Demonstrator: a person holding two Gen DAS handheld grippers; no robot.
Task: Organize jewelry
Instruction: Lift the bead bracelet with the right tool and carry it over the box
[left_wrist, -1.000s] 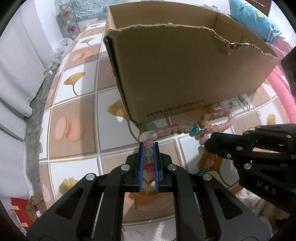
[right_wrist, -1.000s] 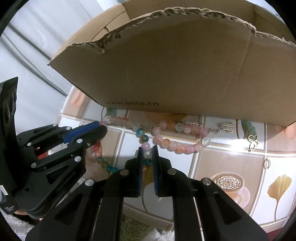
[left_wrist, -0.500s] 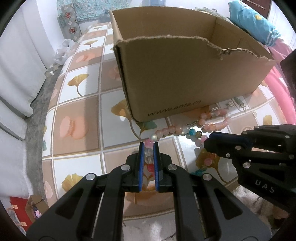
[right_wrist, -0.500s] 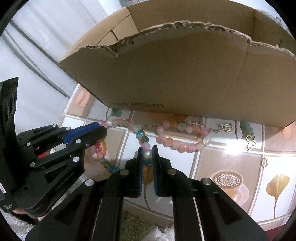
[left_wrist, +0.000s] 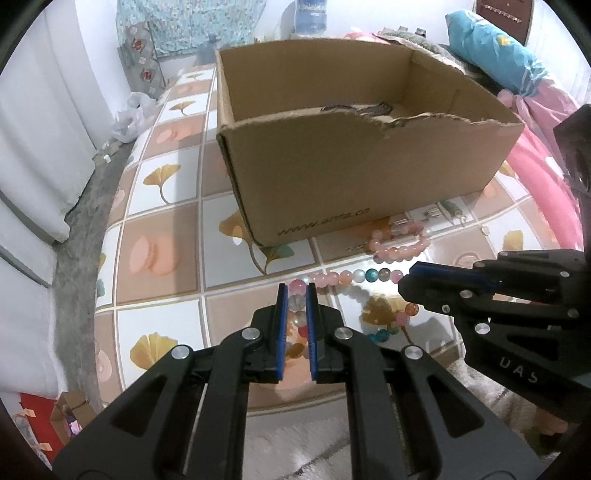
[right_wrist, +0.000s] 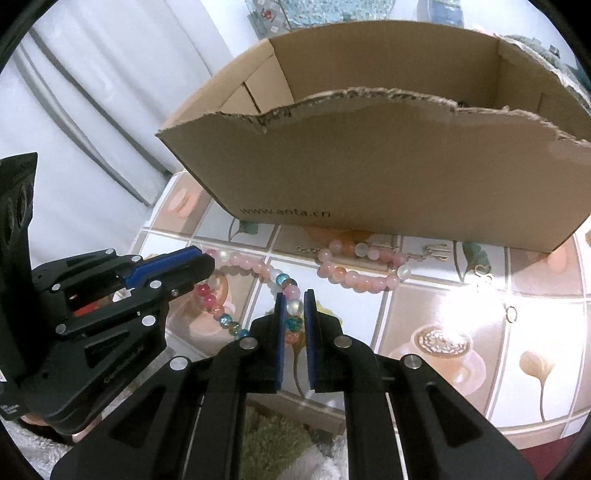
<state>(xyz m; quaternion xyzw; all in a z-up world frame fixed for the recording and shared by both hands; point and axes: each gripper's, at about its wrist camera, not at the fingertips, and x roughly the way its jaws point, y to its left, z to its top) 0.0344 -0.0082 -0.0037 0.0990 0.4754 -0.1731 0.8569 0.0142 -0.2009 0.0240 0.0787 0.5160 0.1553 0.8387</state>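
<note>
Item: long strand of round pink, white, teal and red glass-like beads (left_wrist: 364, 276), stretched between two tools above a tabletop (left_wrist: 162, 236) covered in a tile-pattern cloth with ginkgo leaves, macarons and coffee cups.

Left gripper (left_wrist: 296, 295), black with blue pads: jaws nearly closed, clamped on beads at one end of the strand's raised span; a pink bead sits at the fingertips.

Right gripper (right_wrist: 294, 298), same make: jaws nearly closed, clamped on a white bead with a pink bead just above it. The two tools are near each other, the strand running between them, with a slack loop of red and teal beads hanging below.

Second item: shorter loop of peach-pink beads (right_wrist: 360, 275) with small metal charms, lying flat on the tabletop just in front of the box.

Container: open brown corrugated cardboard box (left_wrist: 369, 177) with a ragged torn front rim and a printed web address low on its front wall, standing on the tabletop beyond both strands. Contents barely visible.
</note>
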